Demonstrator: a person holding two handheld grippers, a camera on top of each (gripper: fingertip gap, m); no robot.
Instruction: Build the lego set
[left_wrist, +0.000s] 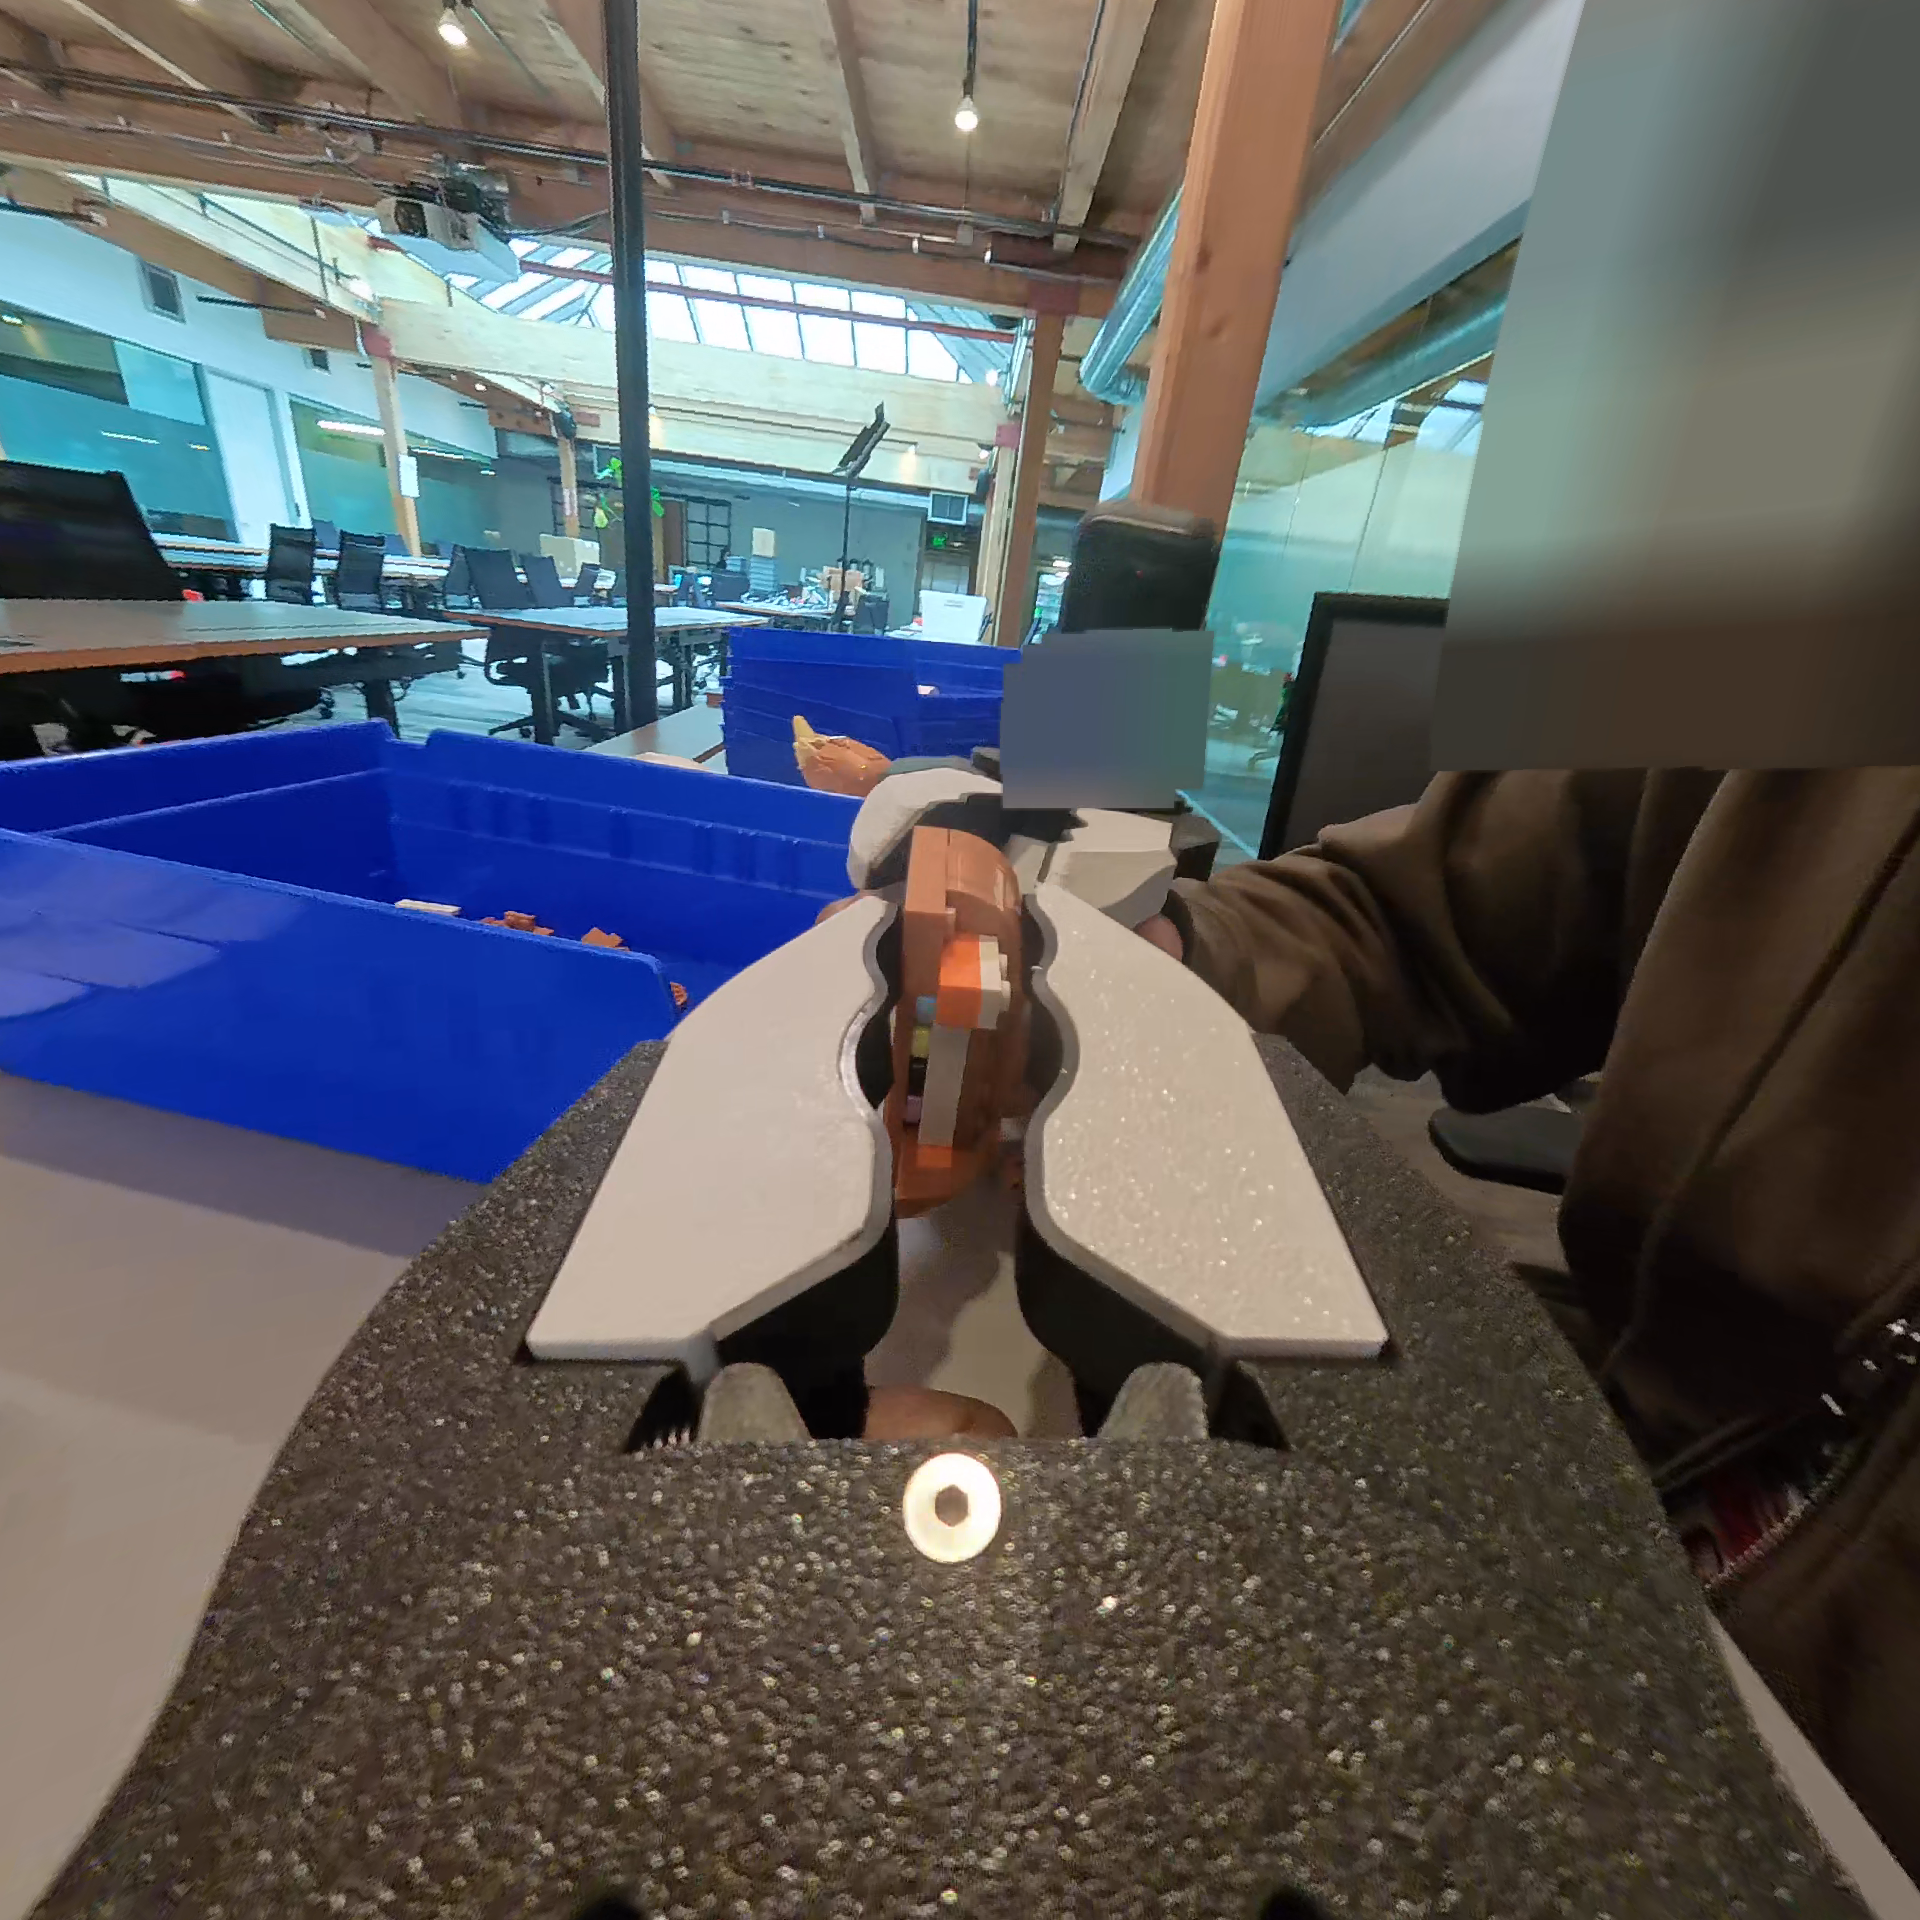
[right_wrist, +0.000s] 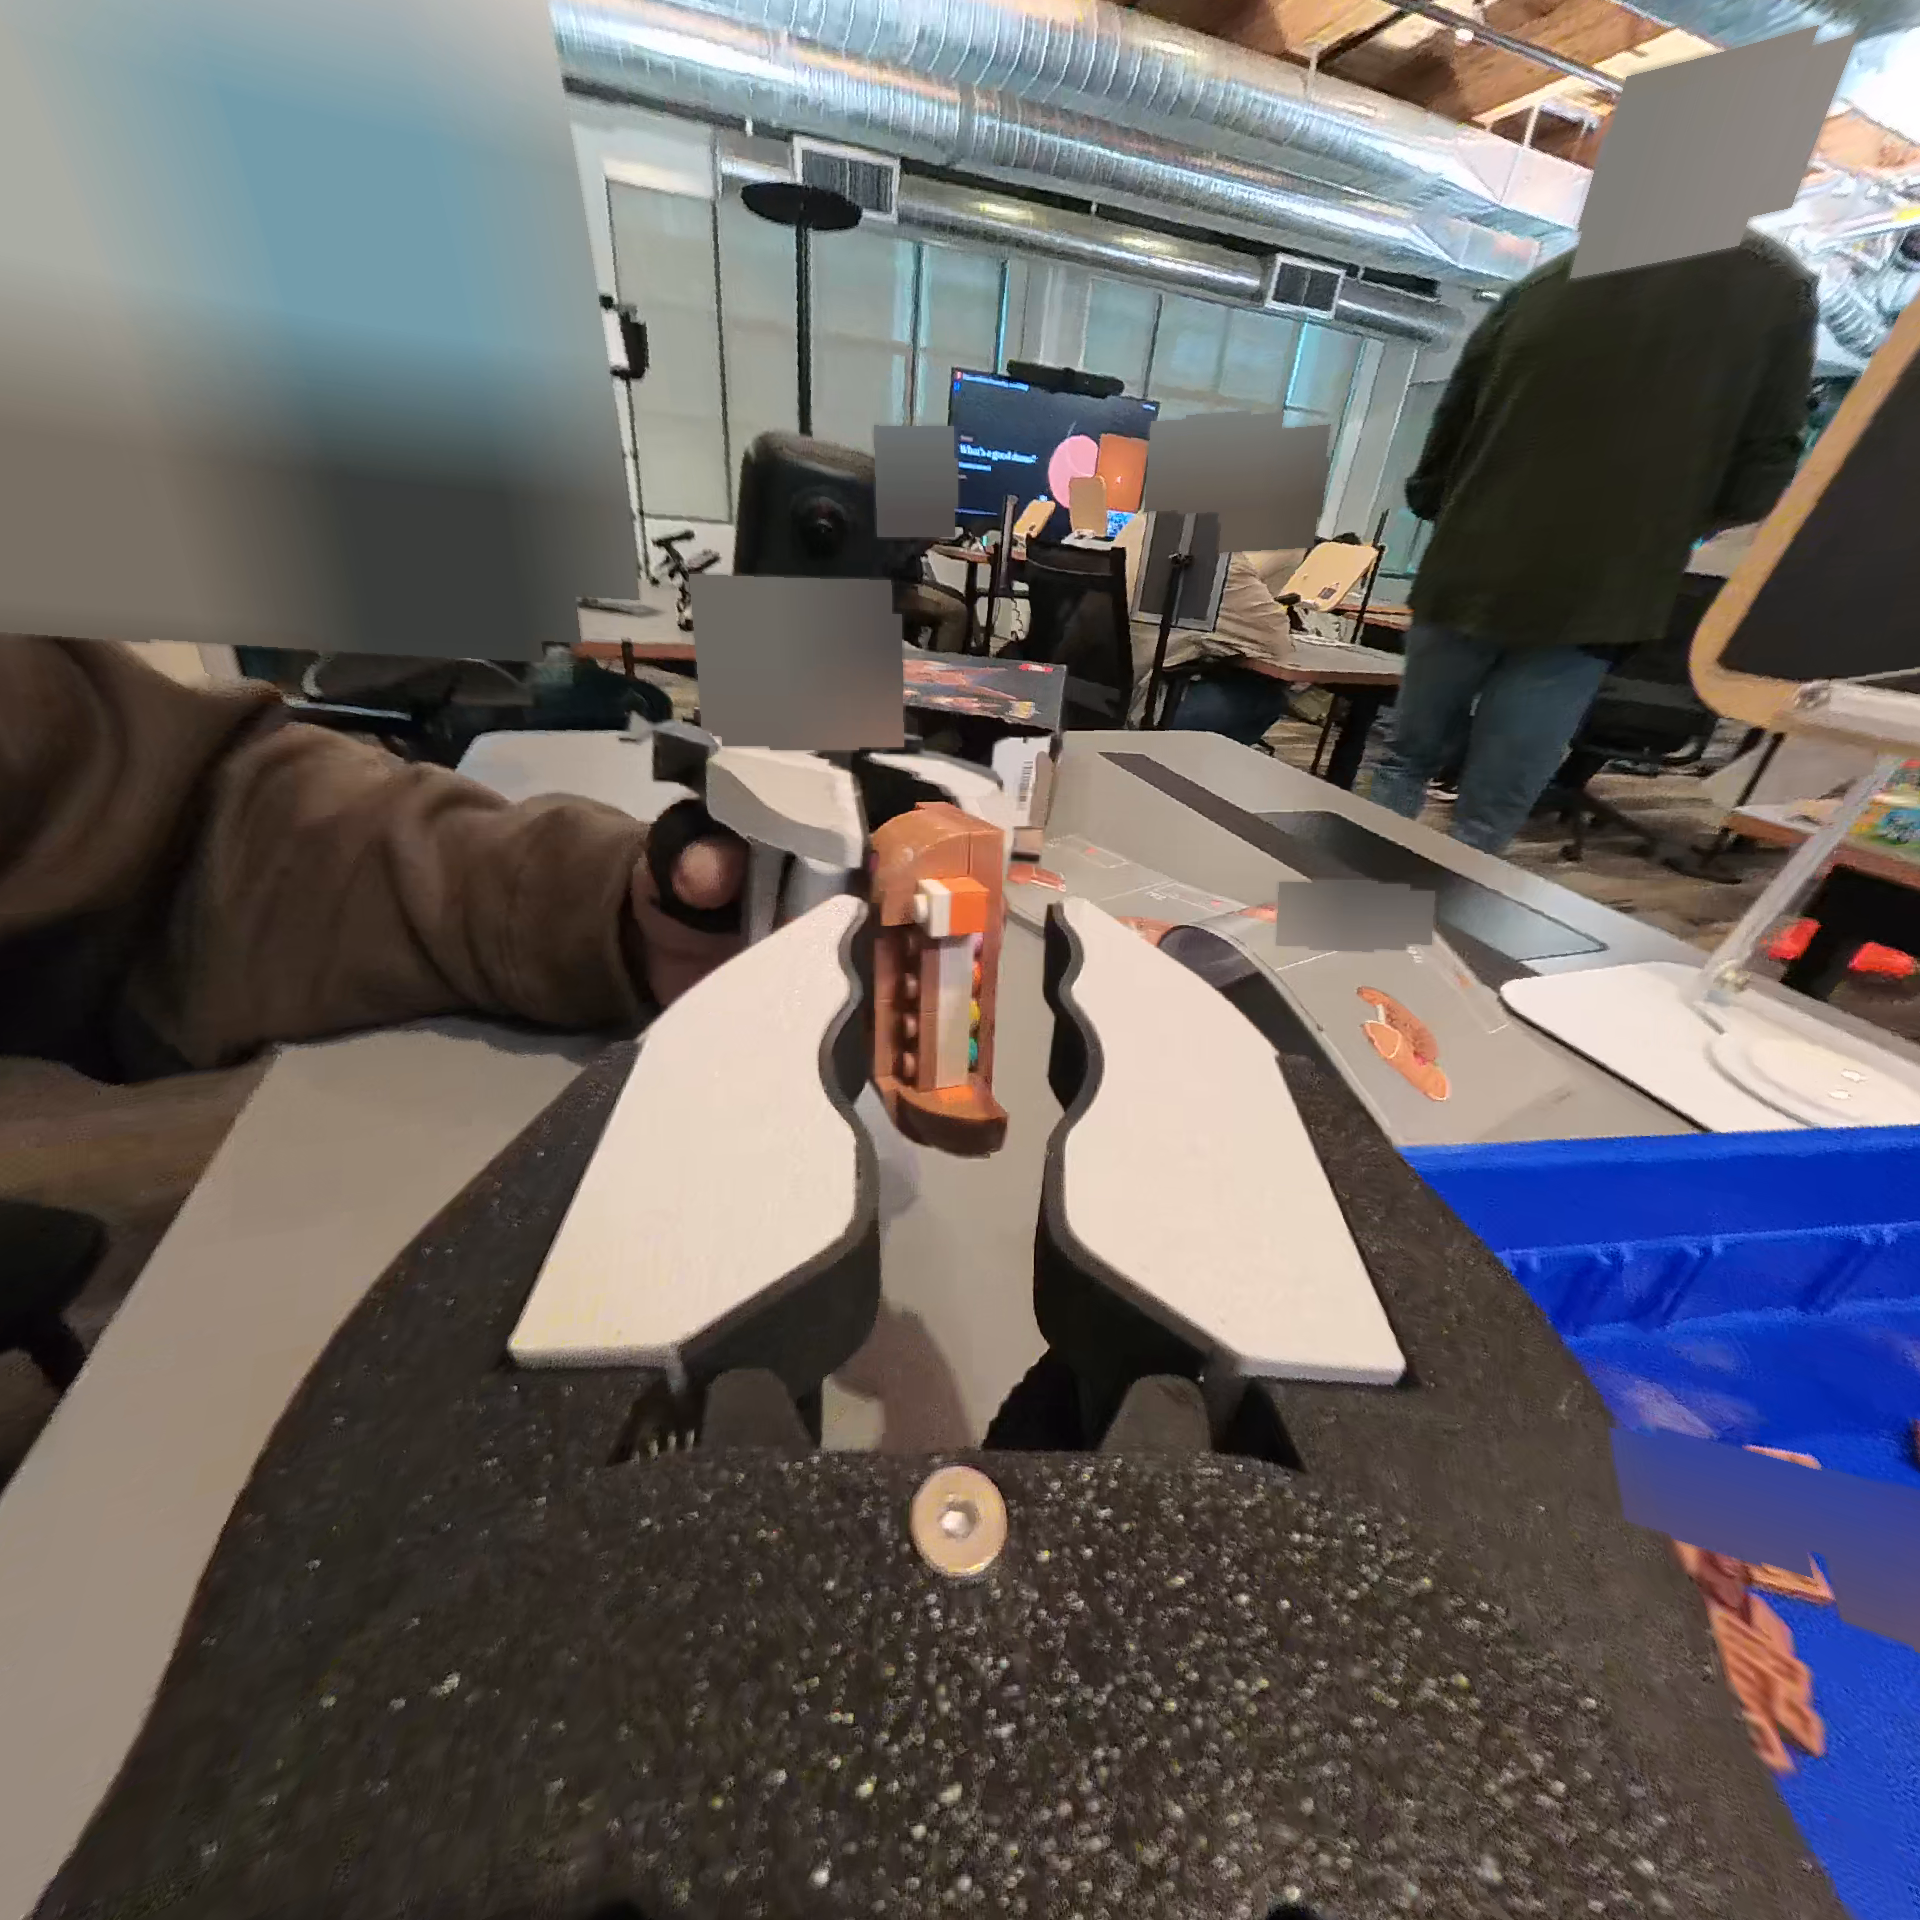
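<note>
open-plan office with wooden ceiling beams and rows of desks behind, and up front a grey tabletop (left_wrist: 156, 1351) with a blue bin (left_wrist: 343, 997) on it, a few brown bricks (left_wrist: 520, 922) lying loose inside.

left gripper (left_wrist: 961, 935) has its grey fingers (left_wrist: 769, 1132) pressed in on a brown and orange lego build (left_wrist: 956, 1039), so it's pinching that, up off the tabletop. in the right wrist view the same lego build (right_wrist: 940, 977) shows from the other side: a row of brown studs, a white strip, some coloured bits tucked in the middle, orange and white block near the top.

right gripper (right_wrist: 956, 925) is spread fairly wide. the build sits between its fingers, right against the left finger (right_wrist: 727, 1143), with a clear gap to the other one. can't quite tell if it actually touches.

instruction booklet (right_wrist: 1392, 1029) lies open on the tabletop past the right gripper, next to a white stand base (right_wrist: 1621, 1039). a person's brown sleeve (right_wrist: 312, 862) runs to the left gripper's handle.
</note>
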